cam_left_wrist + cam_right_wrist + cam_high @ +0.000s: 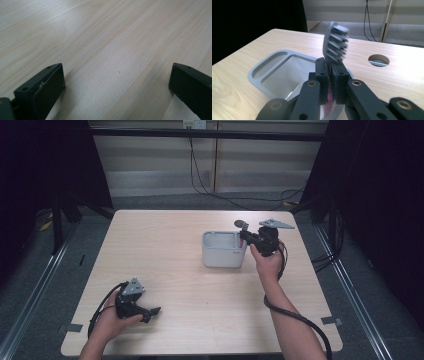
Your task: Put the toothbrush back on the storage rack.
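A toothbrush (335,45) with a grey bristle head and a pink handle stands upright between the jaws of my right gripper (330,68), which is shut on the handle. In the high view the right gripper (246,238) hovers at the right rim of a pale grey rectangular holder (222,251), with the toothbrush (241,225) head sticking up above it. The holder (262,68) has one deep compartment and a shallow slot along one side. My left gripper (152,312) rests near the table's front left corner. Its jaws stand wide apart over bare wood (117,77).
The light wooden table (175,285) has a round cable hole (378,60) beyond the holder. Black cables (200,180) run across the floor behind the table. Dark curtains flank both sides, and metal rails (45,270) lie along the floor.
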### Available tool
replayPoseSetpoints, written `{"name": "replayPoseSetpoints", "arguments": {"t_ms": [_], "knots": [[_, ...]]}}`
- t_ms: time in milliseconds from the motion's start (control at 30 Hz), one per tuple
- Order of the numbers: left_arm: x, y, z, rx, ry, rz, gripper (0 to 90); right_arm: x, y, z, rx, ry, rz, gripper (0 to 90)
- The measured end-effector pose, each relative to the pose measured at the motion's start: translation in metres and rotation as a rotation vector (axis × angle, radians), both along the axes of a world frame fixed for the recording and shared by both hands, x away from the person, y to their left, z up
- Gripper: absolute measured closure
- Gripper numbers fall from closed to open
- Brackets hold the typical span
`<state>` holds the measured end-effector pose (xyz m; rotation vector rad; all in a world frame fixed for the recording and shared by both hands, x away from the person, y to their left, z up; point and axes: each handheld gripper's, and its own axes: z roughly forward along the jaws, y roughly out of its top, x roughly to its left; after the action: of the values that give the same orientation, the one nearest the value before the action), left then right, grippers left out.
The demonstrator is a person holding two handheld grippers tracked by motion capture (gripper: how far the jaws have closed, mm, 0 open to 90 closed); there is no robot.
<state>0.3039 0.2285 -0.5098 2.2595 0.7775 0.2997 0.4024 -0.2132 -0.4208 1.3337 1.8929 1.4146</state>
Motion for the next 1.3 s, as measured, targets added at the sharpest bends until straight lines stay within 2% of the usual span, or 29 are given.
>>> {"name": "replayPoseSetpoints", "arguments": {"t_ms": [233, 533, 833, 1067, 1300], "knots": [[0.000, 0.000, 0.000, -0.002, 0.002, 0.001, 0.0, 0.005, 0.000, 0.000, 0.001, 0.017, -0.004, 85.0], [0.000, 0.000, 0.000, 0.000, 0.000, -0.001, 0.0, 0.006, 0.002, 0.001, -0.002, 0.013, -0.001, 80.1], [0.000, 0.000, 0.000, -0.002, 0.002, -0.001, 0.0, 0.006, 0.002, 0.004, -0.009, 0.008, -0.004, 78.9], [0.000, 0.000, 0.000, -0.002, 0.002, -0.001, 0.0, 0.005, 0.003, 0.007, 0.000, 0.014, 0.008, 70.9], [0.000, 0.000, 0.000, -0.002, 0.002, 0.001, 0.0, 0.002, 0.005, 0.014, -0.025, 0.022, 0.018, 59.6]]}}
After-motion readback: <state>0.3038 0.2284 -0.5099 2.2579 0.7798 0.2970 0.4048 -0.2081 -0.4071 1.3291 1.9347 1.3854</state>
